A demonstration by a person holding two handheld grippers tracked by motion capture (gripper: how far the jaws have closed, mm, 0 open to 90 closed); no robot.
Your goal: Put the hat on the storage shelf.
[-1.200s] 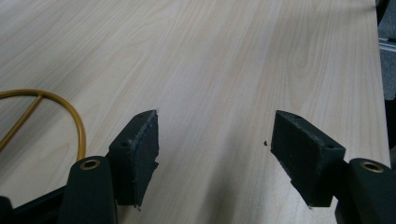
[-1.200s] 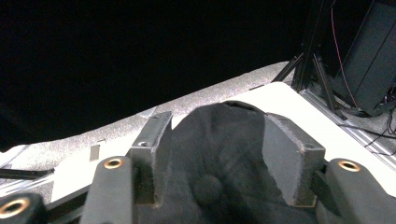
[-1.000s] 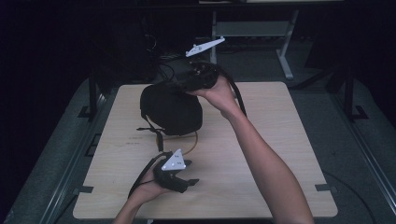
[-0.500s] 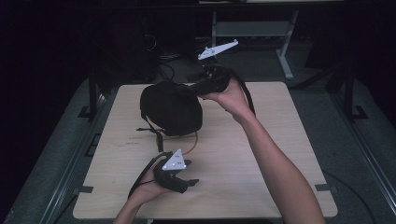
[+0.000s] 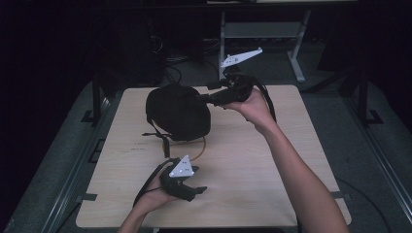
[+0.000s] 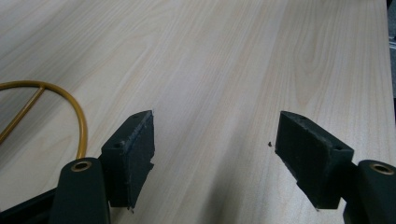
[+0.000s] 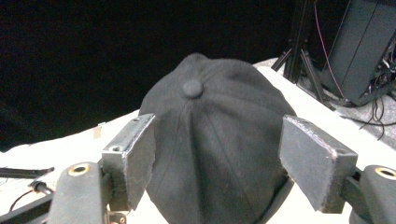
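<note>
A black cap [image 5: 177, 111] lies crown-up on the far left part of the wooden table [image 5: 272, 184]. My right gripper [image 5: 204, 99] points at the cap's right side from close by. In the right gripper view the cap [image 7: 215, 121], with its top button, lies just past the wide jaws of the right gripper [image 7: 217, 154]; the pads do not press on it, and the jaws have just been opening. My left gripper [image 5: 200, 191] rests near the front edge. Its jaws [image 6: 215, 158] have also just been opening, over bare wood.
A thin yellow wire loop [image 5: 201, 150] pokes out from under the cap, also at the left gripper's side [image 6: 70, 100]. Dark straps [image 5: 160, 136] trail from the cap's front. Behind the table stand a metal frame [image 5: 262, 29] and cables [image 5: 165, 53].
My right hand has drawn back to the right, off the top of the cap, and its jaws have spread. The cap stays where it lay. The left hand has kept still.
</note>
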